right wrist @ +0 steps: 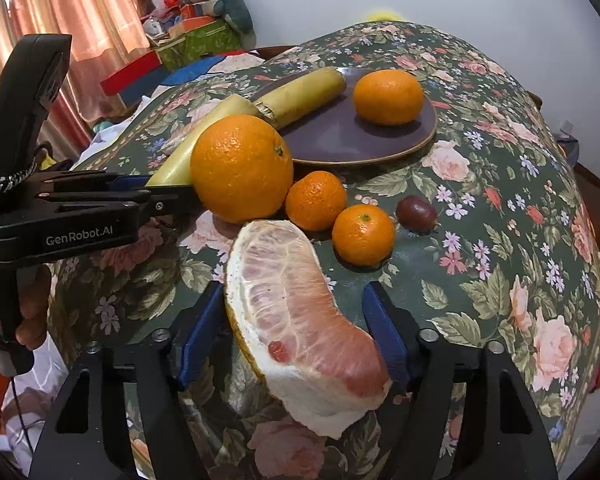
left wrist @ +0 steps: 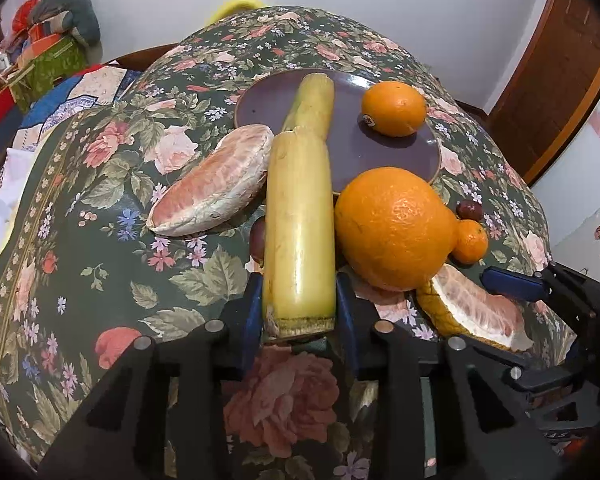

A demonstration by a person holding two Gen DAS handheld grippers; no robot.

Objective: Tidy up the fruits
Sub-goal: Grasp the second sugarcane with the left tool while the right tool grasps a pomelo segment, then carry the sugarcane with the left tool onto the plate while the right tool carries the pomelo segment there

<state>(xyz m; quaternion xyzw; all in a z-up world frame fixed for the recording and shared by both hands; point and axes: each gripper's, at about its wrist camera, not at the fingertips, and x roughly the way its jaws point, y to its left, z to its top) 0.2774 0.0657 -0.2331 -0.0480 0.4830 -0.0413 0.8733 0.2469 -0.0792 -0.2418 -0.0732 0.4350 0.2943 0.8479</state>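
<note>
Lying on the flowered tabletop (left wrist: 80,208), the yellow stalk (left wrist: 300,240) has its near end between the left gripper (left wrist: 298,304) pads, seemingly clamped. At lower centre, the pomelo wedge (right wrist: 300,320) sits between the right gripper (right wrist: 296,320), whose right pad stands clear.

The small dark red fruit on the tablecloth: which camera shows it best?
The right wrist view: the small dark red fruit lies whole and unhidden. The left wrist view shows it smaller, behind a small orange.
</note>
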